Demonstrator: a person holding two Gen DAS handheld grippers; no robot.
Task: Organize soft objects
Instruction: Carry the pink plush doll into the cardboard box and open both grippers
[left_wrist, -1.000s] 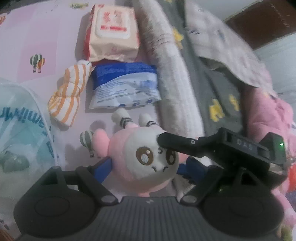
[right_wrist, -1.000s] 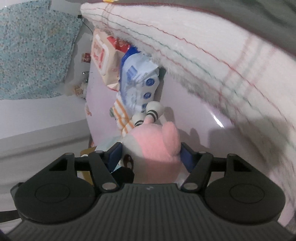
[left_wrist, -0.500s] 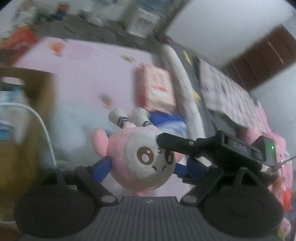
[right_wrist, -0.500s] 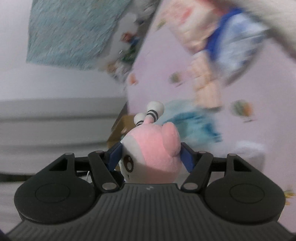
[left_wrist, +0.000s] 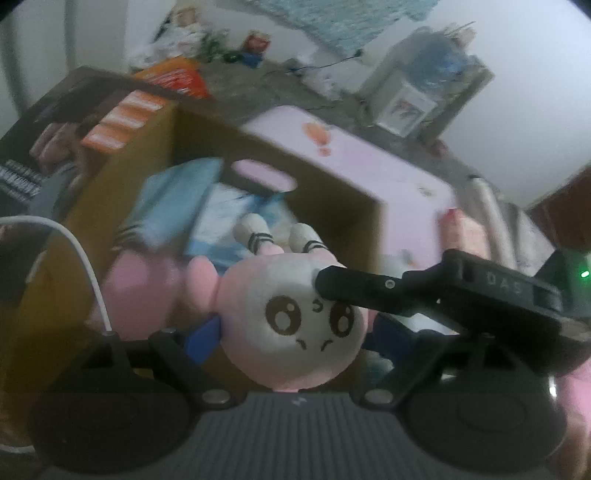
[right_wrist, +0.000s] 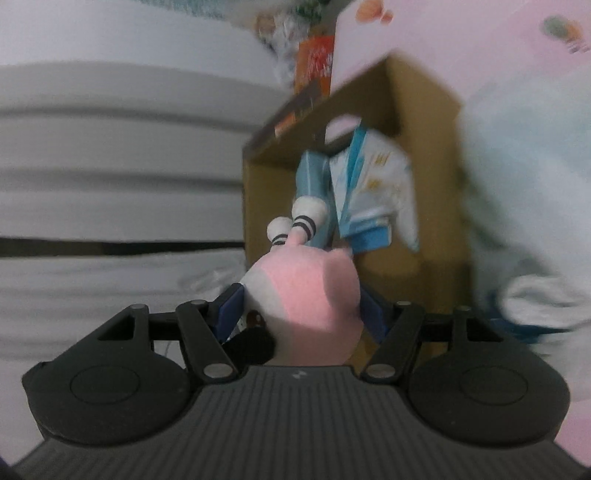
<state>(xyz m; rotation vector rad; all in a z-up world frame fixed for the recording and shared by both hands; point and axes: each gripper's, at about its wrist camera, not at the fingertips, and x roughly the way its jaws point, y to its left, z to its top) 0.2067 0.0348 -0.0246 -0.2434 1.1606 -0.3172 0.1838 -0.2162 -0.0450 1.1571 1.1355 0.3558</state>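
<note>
A pink and white plush toy with big brown eyes hangs in the air, gripped from two sides. My left gripper is shut on it, blue pads pressed against its cheeks. A finger of my right gripper lies across the toy's forehead in the left wrist view. In the right wrist view my right gripper is shut on the plush toy from behind. Just beyond and below the toy stands an open cardboard box. Blue and white packs lie inside it.
The box stands against the pink sheet of the bed. A water dispenser and an orange pack are on the floor behind. A white cable loops at the left. A pale plastic bag lies right of the box.
Both grippers have carried the plush toy off the bed, away from the wipe packs and blanket, over to the open cardboard box. The grip on the toy is unchanged.
</note>
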